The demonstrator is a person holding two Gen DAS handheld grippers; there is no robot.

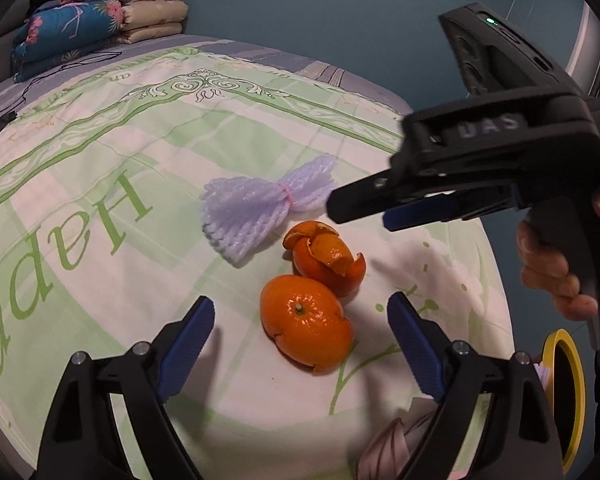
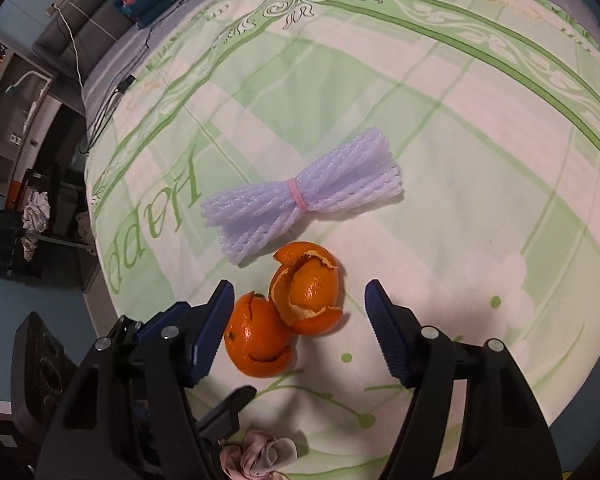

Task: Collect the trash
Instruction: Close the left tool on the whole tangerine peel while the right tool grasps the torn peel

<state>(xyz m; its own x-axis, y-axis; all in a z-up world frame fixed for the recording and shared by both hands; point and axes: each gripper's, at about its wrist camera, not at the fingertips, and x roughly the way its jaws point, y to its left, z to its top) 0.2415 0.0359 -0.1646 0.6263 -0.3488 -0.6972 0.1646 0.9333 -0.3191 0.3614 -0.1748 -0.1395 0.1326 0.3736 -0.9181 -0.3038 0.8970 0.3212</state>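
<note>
Here, green "Happ" lettering [image 2: 152, 224] on bedsheet [image 2: 420, 120], "DAS" on right hand-held gripper [image 1: 358, 210], both hand-held grippers apart, empty.

bare bedspread [image 2: 440, 152] all round, foam net [image 2: 300, 196] close behind two touching orange peels [image 2: 306, 294]

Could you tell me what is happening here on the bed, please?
A person holds a tool in each hand above a green and white bedspread. The left tool is open around one orange peel; the right tool is open over the other peel. A tied foam net bundle lies untouched beyond them. Nothing is gripped yet.
</note>
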